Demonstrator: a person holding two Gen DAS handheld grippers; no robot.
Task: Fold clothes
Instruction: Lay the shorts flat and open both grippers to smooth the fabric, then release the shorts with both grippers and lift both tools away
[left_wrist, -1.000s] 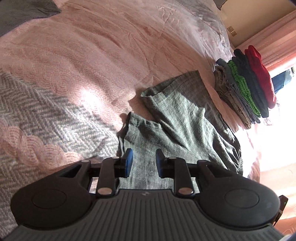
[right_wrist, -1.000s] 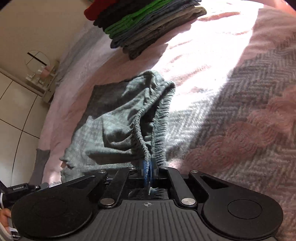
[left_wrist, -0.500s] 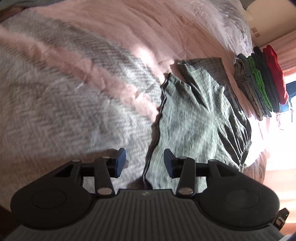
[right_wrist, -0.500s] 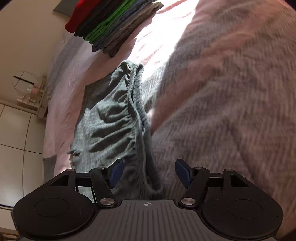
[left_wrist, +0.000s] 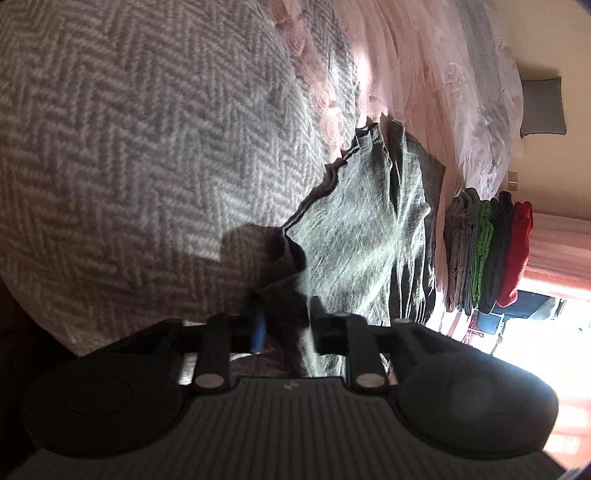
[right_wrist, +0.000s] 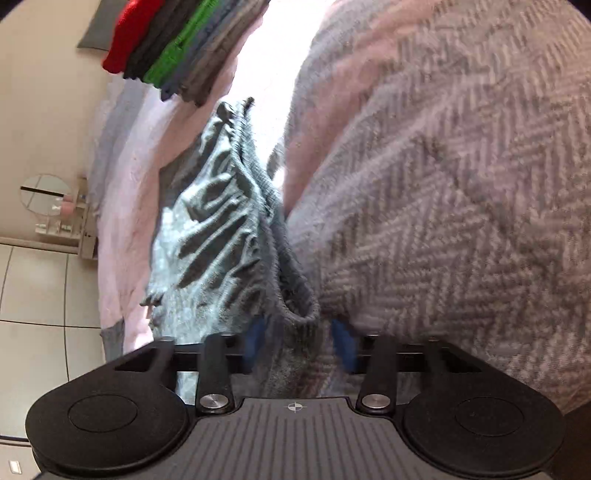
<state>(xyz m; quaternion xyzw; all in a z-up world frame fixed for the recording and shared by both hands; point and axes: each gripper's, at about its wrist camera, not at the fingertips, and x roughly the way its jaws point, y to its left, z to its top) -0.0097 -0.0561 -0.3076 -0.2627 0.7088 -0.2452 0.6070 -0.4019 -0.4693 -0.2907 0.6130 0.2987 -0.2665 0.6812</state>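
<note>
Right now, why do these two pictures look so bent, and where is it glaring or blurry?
Left wrist view: fisheye lens curves the bed; window at right is blown out white; sun streaks the grey shorts. Right wrist view: same bulge; motion blur smears the stack and blanket; white glare beside the shorts.

Shorts (left_wrist: 354, 236): heathered grey-green, with a darker grey ribbed waistband (right_wrist: 280, 266).
Blanket (left_wrist: 122, 147): grey and white herringbone weave, crossed by pale pink bands.
Bed cover (left_wrist: 443, 66): pale pink with light grey areas.
Folded stack (left_wrist: 487, 251): from one end, grey, blue-grey, bright green, charcoal, red.
Left tool (left_wrist: 285, 325): black body, ribbed grey base, blue pads.
Right tool (right_wrist: 298, 341): black body, blue pads, silver rivets.
Cushion (left_wrist: 543, 107): plain grey.
Wall (left_wrist: 554, 44): cream.
Curtain (left_wrist: 561, 240): pink.
</note>
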